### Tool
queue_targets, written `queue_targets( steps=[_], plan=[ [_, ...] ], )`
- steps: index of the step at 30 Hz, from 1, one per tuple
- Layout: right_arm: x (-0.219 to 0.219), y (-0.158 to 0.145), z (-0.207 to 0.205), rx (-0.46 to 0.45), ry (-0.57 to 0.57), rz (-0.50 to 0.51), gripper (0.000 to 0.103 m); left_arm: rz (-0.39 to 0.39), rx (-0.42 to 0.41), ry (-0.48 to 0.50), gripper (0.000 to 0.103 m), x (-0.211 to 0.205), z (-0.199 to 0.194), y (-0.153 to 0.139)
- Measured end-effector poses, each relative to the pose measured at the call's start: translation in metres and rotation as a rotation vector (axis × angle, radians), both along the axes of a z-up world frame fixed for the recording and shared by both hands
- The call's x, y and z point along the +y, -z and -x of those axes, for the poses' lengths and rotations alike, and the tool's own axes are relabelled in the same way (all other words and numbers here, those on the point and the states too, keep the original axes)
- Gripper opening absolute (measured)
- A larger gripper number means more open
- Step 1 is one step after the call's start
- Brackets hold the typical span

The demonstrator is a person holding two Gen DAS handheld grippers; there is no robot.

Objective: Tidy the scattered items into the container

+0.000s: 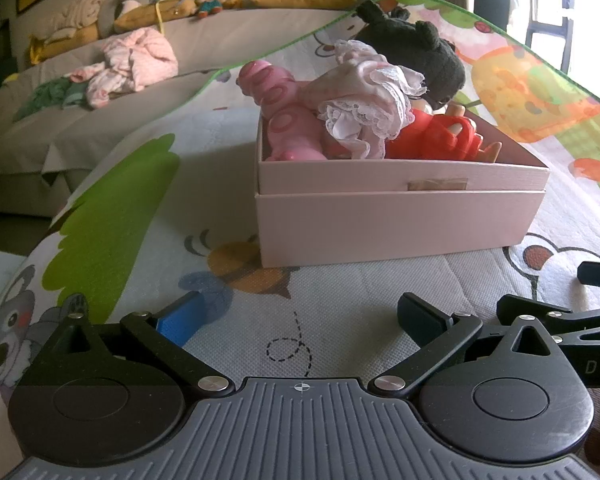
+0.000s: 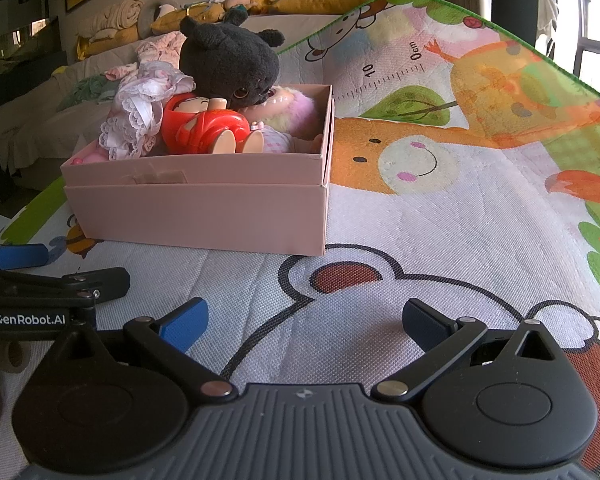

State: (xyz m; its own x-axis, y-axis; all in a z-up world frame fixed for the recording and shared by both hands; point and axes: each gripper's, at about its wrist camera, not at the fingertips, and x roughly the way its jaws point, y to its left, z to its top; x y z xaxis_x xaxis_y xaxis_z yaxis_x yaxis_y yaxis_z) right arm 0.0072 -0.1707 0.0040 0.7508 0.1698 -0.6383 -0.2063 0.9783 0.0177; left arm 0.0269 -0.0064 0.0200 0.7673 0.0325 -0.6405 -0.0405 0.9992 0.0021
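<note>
The pink box [image 1: 400, 216], piled with toys, sits on the play mat [image 1: 340, 320] at 12 o'clock, apart from the left gripper [image 1: 300, 318], and at 11 o'clock from the right gripper [image 2: 306, 322]; both jaws spread wide, empty, low over the mat

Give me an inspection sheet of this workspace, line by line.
Surface: cartoon play mat, no loose toys seen.
Job's things: pink box heaped with black plush, red doll, lace-dressed doll, pink toy.
Clutter: nothing seen on the mat.
Grippers: left gripper and right gripper open, empty, short of the box.
Cables: nothing seen.
Surroundings: sofa with clothes, cushions, soft toys.
</note>
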Motion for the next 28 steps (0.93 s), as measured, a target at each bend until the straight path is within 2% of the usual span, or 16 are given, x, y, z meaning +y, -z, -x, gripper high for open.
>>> queue_targets(
  steps=[28],
  plan=[
    [-0.001, -0.001, -0.012, -0.003, 0.013, 0.003, 0.103, -0.002, -0.001, 0.002, 0.103, 0.002, 0.0, -0.001]
  ],
)
